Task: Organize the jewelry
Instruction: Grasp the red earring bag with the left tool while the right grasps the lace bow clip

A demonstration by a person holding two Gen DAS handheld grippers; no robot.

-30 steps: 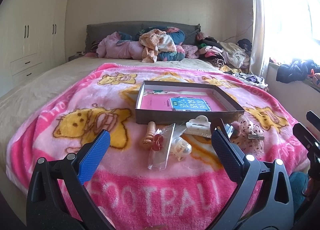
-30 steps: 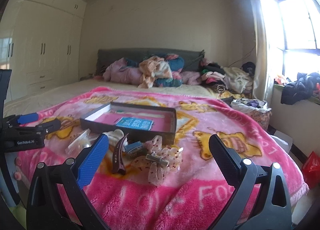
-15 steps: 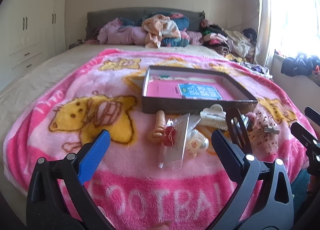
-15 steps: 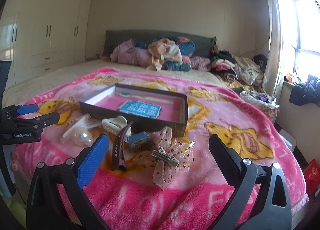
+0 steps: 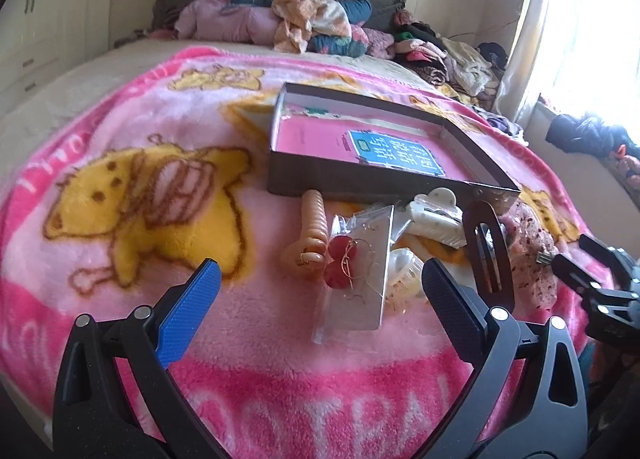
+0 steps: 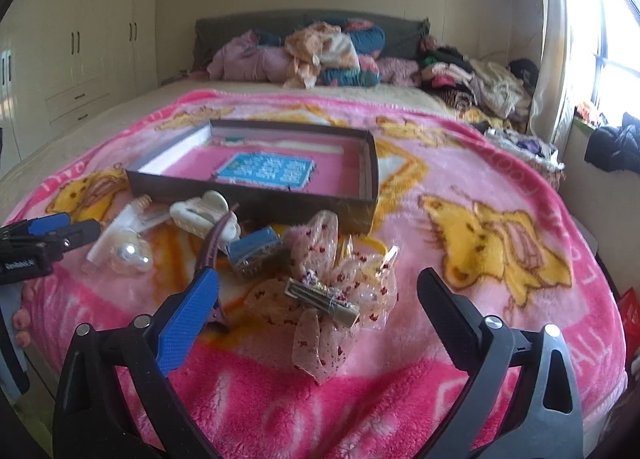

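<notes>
Left claw (image 5: pixel 320 287): nearest in the left wrist view, jaws wide with nothing between them, hovering over the pink blanket (image 5: pixel 120 131) on the bed.
Right claw (image 6: pixel 316 287): jaws wide but just been closing a little, nothing gripped; the lace bow clip sits on the blanket between them.
Lace bow clip (image 6: pixel 324 299): soft, floppy, very light ribbon; the stiff metal clip bar across its middle looks the surest place to grip.
Earring packet (image 5: pixel 360 271): flat clear sleeve with red earrings, just ahead of the left claw; likely slippery and thin, best pinched by an edge.
Dark hair clip (image 5: pixel 488 251): stiff, arched, standing beside the packet.
Peach spiral clip (image 5: pixel 314 231): rigid, lying left of the packet.
White claw clip (image 5: pixel 434 215): hard plastic, touching the box front.
Box (image 5: pixel 320 179): shallow dark tray with a pink floor, just beyond the jewelry, still holding none of it.
Only in right view: a small blue item (image 6: pixel 256 251) and a pearl bulb (image 6: pixel 130 253).
Only in left view: the red earrings clearly.
</notes>
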